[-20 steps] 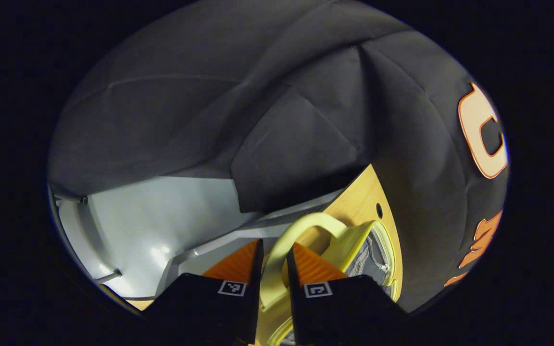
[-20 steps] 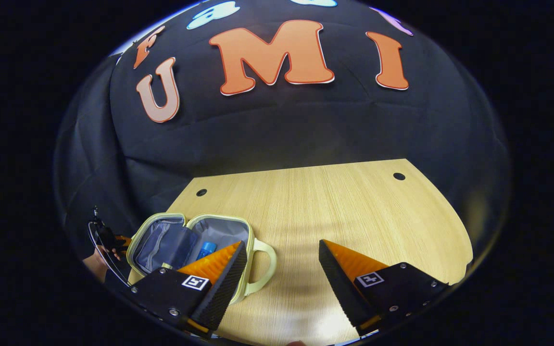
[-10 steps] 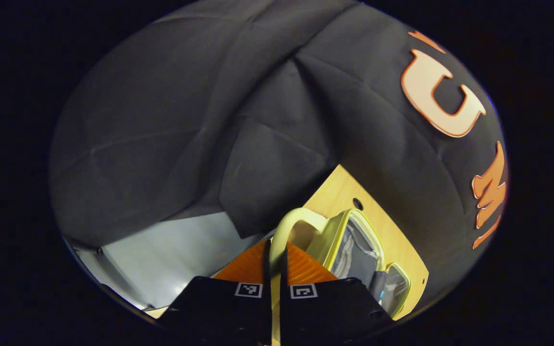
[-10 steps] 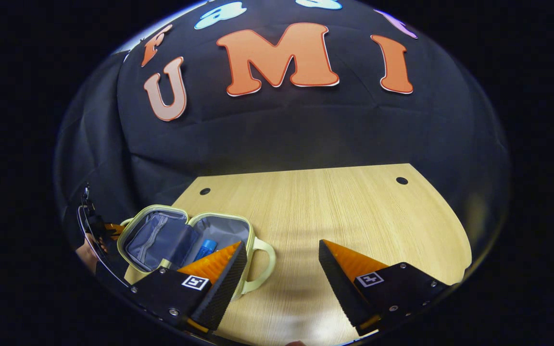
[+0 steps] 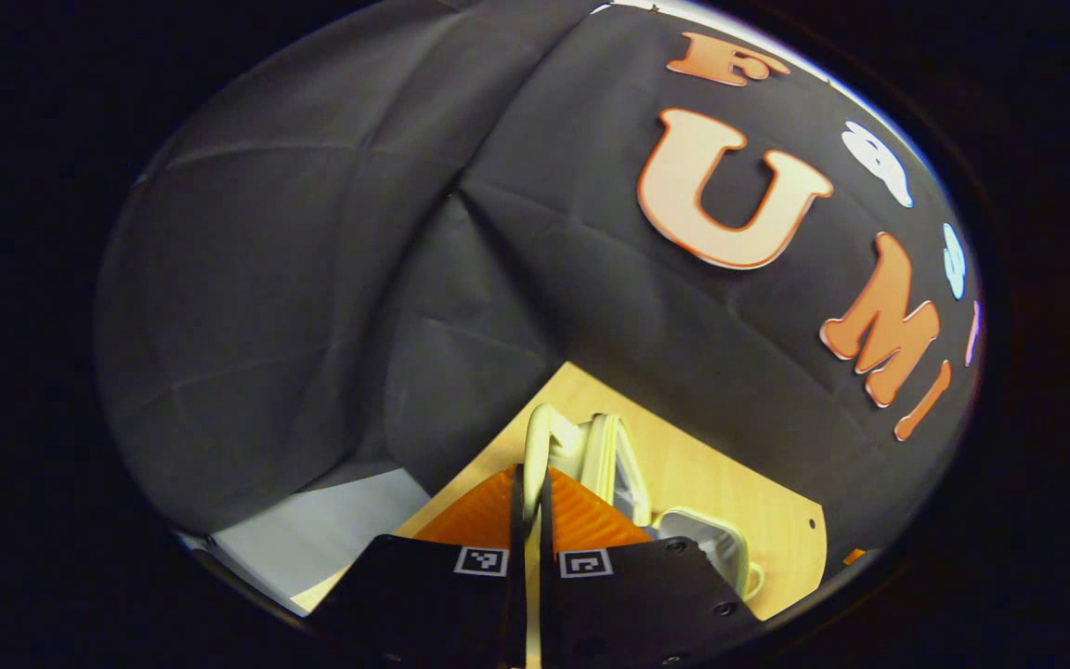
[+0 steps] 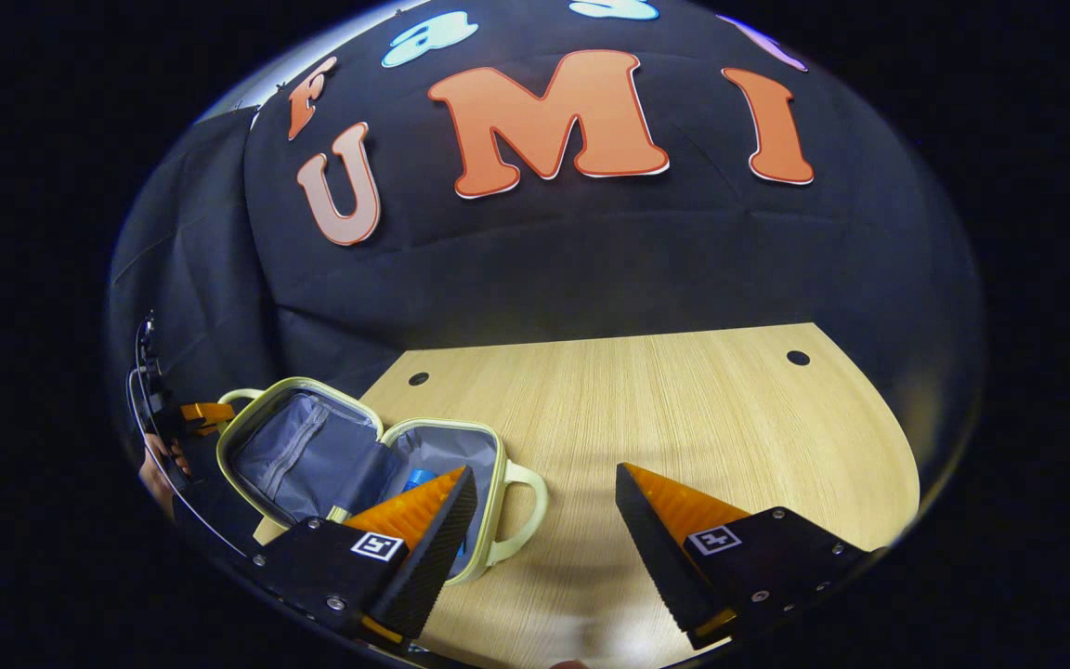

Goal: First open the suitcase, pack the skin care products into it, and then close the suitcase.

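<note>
Suitcase (image 6: 360, 462): one, pale yellow, two halves, lay open on the table (image 6: 665, 409) ahead-left of the right gripper (image 6: 546, 520), whose fingers were spread wide and held nothing. One blue product (image 6: 419, 478) sat inside, mostly hidden behind the right gripper's left finger. Two handles counted; the near one (image 6: 526, 511) lay between the fingers. Left gripper (image 5: 531, 506) was clamped on the lid handle (image 5: 538, 441). Handle's lower part was cut off between the fingers.
</note>
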The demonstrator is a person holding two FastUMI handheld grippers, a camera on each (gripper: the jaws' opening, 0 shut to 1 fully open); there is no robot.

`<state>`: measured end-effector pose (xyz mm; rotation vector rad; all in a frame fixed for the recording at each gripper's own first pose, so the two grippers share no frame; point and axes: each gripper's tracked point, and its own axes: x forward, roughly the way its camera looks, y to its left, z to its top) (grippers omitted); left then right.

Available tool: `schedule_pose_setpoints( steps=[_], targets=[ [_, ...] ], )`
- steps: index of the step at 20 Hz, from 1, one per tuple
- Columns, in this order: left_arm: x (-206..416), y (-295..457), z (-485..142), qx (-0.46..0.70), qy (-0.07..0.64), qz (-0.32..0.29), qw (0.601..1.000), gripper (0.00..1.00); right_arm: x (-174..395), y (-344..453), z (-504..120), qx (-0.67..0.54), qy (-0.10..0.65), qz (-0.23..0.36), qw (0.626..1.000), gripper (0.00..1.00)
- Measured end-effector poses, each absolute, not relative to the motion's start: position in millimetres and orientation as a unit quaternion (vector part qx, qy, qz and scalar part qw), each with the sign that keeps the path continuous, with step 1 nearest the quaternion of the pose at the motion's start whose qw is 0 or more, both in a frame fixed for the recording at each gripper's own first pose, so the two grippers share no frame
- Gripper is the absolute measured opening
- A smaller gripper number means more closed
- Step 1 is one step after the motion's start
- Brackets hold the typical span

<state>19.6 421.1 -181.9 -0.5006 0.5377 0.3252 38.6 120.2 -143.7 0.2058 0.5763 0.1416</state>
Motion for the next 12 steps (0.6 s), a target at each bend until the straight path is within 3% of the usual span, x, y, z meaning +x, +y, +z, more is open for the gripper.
schedule_pose_setpoints(
  steps=[12],
  targets=[
    [39.6,266.5,-95.5,-0.213,0.230,0.021,0.949,0.06,27.8,88.2,-139.0,0.112,0.261,0.088,0.955,0.95]
  ],
)
